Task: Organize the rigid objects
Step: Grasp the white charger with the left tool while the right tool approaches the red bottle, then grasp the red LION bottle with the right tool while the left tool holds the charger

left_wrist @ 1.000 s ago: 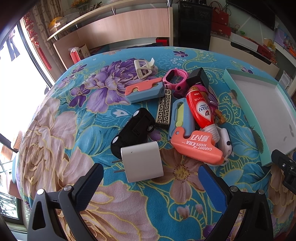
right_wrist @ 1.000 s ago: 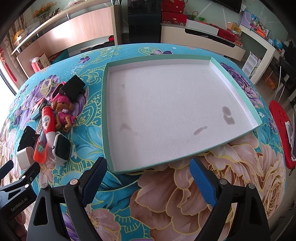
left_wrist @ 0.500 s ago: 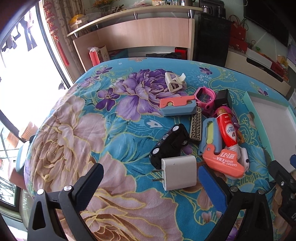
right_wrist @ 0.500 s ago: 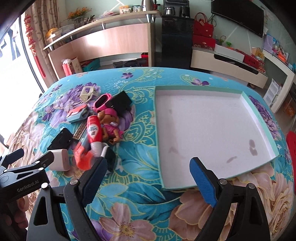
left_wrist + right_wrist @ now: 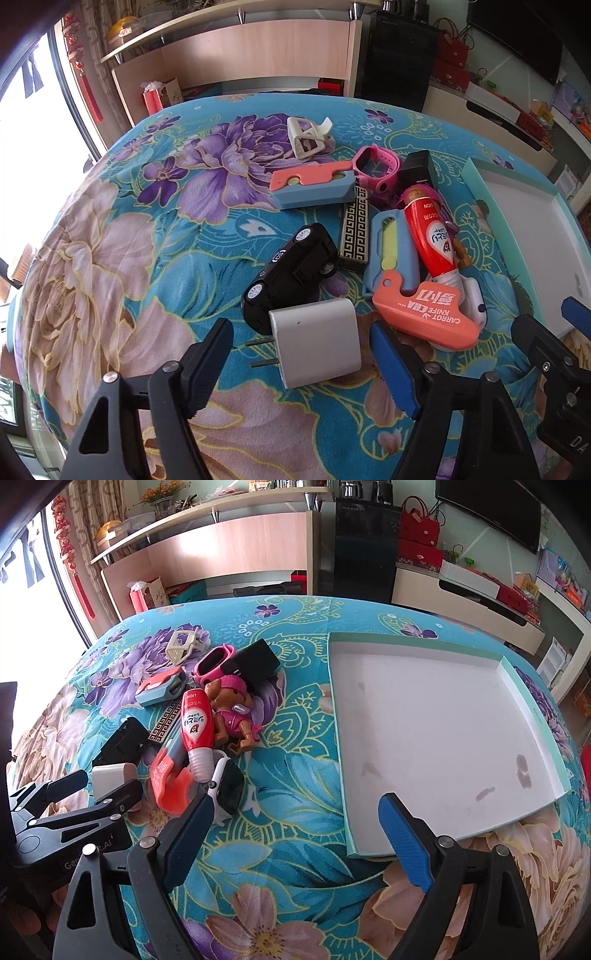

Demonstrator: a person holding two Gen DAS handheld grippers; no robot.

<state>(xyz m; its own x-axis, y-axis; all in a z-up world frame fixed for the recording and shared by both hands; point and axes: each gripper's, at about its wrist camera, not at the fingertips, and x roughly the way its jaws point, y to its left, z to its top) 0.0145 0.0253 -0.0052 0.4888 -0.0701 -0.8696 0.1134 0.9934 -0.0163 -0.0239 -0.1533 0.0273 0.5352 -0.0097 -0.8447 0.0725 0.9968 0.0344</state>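
Note:
A pile of small objects lies on the floral cloth. Nearest is a white plug charger [image 5: 314,341], lying flat between the fingers of my left gripper [image 5: 303,354]. The jaws are closing and the pads stand a little off its sides. Behind it are a black toy car [image 5: 291,269], an orange carrot knife toy [image 5: 424,317] and a red tube [image 5: 430,232]. My right gripper [image 5: 295,830] hangs open over bare cloth, between the pile and the white tray [image 5: 436,716], holding nothing. In the right wrist view the left gripper [image 5: 96,786] straddles the charger [image 5: 110,775].
Also in the pile are a pink watch [image 5: 376,170], a blue and orange case [image 5: 310,186], a patterned bar [image 5: 354,232], a white clip [image 5: 306,138], a pink doll [image 5: 232,709], a smartwatch [image 5: 229,786] and a black box [image 5: 255,661]. The tray holds nothing. Shelves and cabinets stand behind.
The left gripper's jaws have narrowed around the charger, and it has moved closer to it. The right gripper has swung left, bringing the pile into its view.

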